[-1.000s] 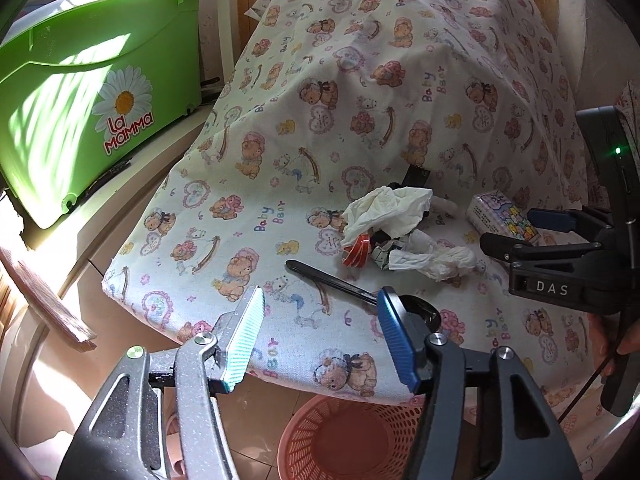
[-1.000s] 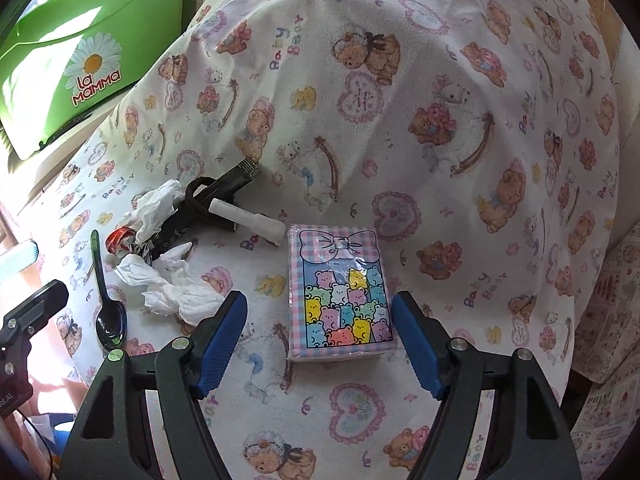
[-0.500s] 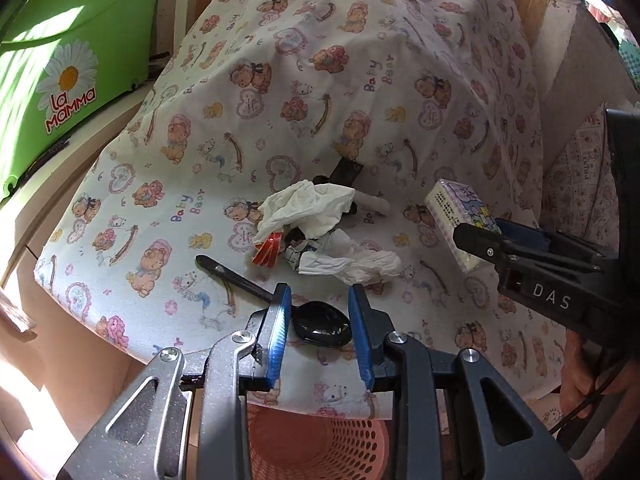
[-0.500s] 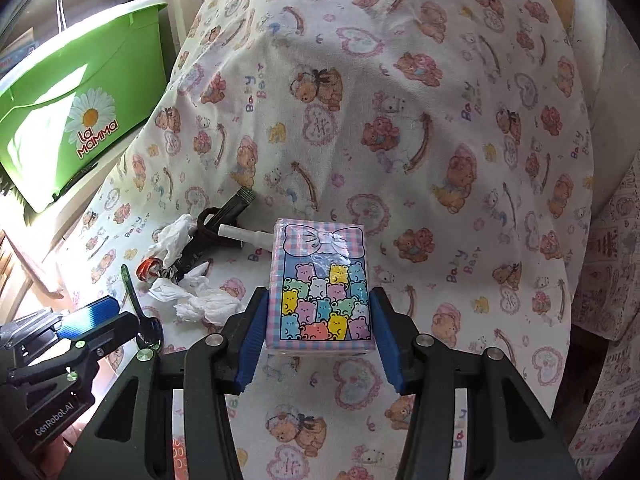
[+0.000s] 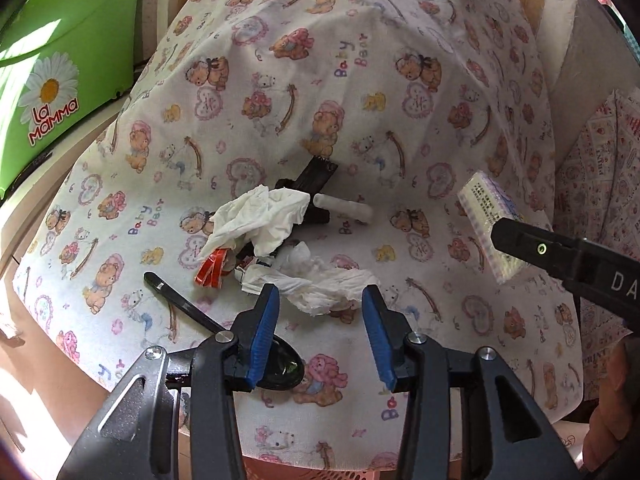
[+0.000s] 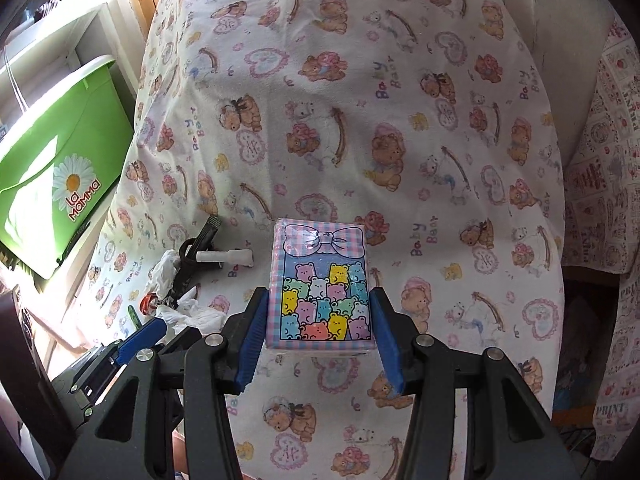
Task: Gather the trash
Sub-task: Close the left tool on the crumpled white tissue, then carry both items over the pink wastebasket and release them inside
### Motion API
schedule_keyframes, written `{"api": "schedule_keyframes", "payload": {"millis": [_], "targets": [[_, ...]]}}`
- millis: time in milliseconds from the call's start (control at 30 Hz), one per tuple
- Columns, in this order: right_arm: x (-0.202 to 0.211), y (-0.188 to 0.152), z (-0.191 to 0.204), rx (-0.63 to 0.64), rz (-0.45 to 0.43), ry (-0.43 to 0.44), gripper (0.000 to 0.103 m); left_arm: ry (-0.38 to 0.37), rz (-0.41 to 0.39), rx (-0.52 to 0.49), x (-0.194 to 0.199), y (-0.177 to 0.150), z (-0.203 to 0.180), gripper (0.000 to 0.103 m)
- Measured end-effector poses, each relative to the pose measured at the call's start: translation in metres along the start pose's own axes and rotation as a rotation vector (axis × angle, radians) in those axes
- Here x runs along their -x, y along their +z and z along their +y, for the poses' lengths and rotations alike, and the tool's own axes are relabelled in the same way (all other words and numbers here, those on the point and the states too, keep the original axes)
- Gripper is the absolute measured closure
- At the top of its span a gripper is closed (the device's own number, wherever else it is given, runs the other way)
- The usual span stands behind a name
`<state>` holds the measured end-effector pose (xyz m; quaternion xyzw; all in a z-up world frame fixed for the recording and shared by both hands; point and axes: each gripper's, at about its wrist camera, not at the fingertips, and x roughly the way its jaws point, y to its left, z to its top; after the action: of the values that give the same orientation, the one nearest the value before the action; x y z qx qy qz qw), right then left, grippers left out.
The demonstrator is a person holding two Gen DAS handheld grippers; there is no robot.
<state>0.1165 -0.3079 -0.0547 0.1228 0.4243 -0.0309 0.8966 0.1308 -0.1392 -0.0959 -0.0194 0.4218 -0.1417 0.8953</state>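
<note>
Angled steeply down over a table draped in a teddy-bear print cloth (image 5: pixel 360 92), the left gripper (image 5: pixel 320 320), its blue-padded jaws just reopened to a moderate gap with nothing pressed between them. Just past its fingertips, a crumpled white tissue (image 5: pixel 324 288), lying partly in the gap but not clamped. Under the left pad, the bowl of a black spoon (image 5: pixel 188 304), handle running up and left across the cloth. Beyond the tissue, a heap of litter: a larger crumpled tissue (image 5: pixel 260 220), a red-and-white wrapper scrap (image 5: pixel 212 272), a black strap-like item (image 5: pixel 316 176) and a small white tube (image 5: pixel 344 210).

At right, tilted down at a similar angle and raised off the cloth, the right gripper (image 6: pixel 316 316), clamped on both long sides of a tissue packet (image 6: pixel 320 280) printed with pastel bears and a bow. Packet clear of the table, upright in the jaws, seen edge-on from the left wrist view (image 5: pixel 488 232).

Off the table's left side, a green tub (image 6: pixel 60 184) with a daisy logo. Below the near edge, the rim of a pink plastic basket (image 5: pixel 320 474).
</note>
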Motion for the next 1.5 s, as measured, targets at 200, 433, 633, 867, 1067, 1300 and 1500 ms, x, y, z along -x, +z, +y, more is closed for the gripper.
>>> {"api": "schedule_keyframes", "payload": {"millis": [200,433,633,867,1067,1300,1500], "targets": [[0.001,0.0,-0.003,0.008,0.003,-0.008,0.05,-0.057,0.021,0.049,0.005,0.002,0.013,0.103],[0.005,0.001,0.004,0.044,-0.008,-0.01,0.05,-0.095,0.002,0.045,0.029,0.005,0.024,0.103],[0.003,-0.001,0.01,0.075,-0.007,-0.017,0.05,-0.105,-0.006,0.029,0.047,-0.001,0.037,0.103],[0.009,-0.005,0.015,0.094,-0.033,-0.021,0.05,-0.111,-0.022,0.042,0.067,-0.006,0.05,0.103],[0.021,-0.012,0.026,0.135,-0.06,-0.003,0.05,-0.105,-0.038,0.057,0.089,-0.012,0.064,0.103],[0.043,-0.032,0.048,0.247,-0.09,0.007,0.05,-0.037,-0.033,0.01,0.107,-0.02,0.067,0.103],[0.057,-0.051,0.061,0.261,-0.099,0.04,0.05,-0.041,0.037,-0.004,0.105,-0.033,0.071,0.103]]}}
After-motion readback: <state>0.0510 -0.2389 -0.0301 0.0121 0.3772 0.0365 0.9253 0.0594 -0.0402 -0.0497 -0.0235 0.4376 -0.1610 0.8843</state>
